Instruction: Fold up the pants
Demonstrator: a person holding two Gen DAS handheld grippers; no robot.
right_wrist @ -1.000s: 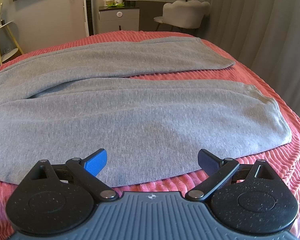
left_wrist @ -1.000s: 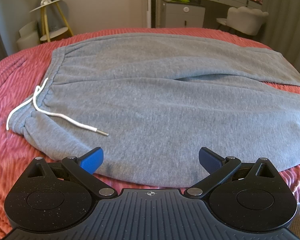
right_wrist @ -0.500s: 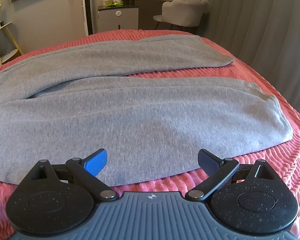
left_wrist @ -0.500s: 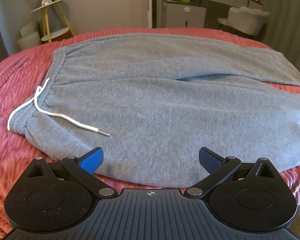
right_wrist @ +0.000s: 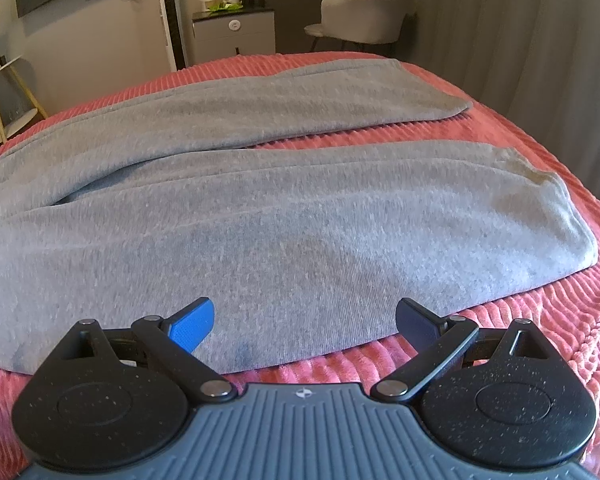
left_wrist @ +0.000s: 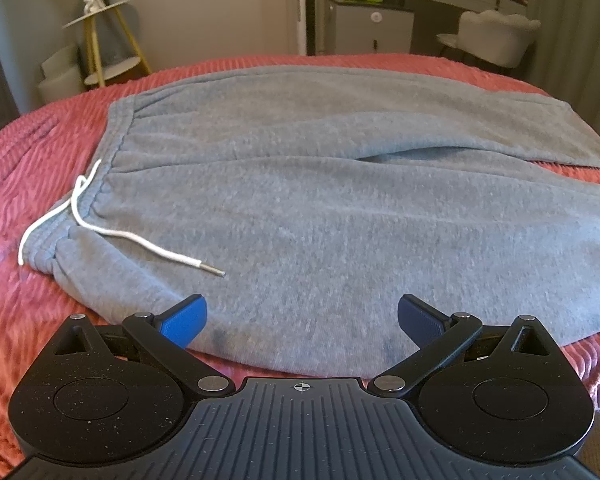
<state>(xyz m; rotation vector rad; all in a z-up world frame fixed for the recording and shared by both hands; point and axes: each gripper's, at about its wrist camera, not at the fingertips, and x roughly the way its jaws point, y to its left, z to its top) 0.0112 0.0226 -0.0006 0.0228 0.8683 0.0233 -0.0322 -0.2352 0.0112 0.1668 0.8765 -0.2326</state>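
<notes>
Grey pants (left_wrist: 320,208) spread flat across a bed under a ribbed coral-red bedspread (left_wrist: 28,184), waistband toward the left, both legs running off to the right. Far leg (right_wrist: 284,100) angled slightly away from the near leg (right_wrist: 340,216), with a wedge of bedspread showing between them toward the cuffs. White drawstring (left_wrist: 112,232) trailing from the waistband — one end lying on the grey cloth, the other over the waistband's edge. Left gripper (left_wrist: 302,320) spread wide, empty, hovering just at the near edge of the pants below the waistband. Right gripper (right_wrist: 304,320) likewise spread wide and empty — poised at the near hem-side edge of the near leg. Beyond the bed: a pale chair (right_wrist: 364,12), a grey cabinet (left_wrist: 370,30), a gold-legged side stand (left_wrist: 100,40).
</notes>
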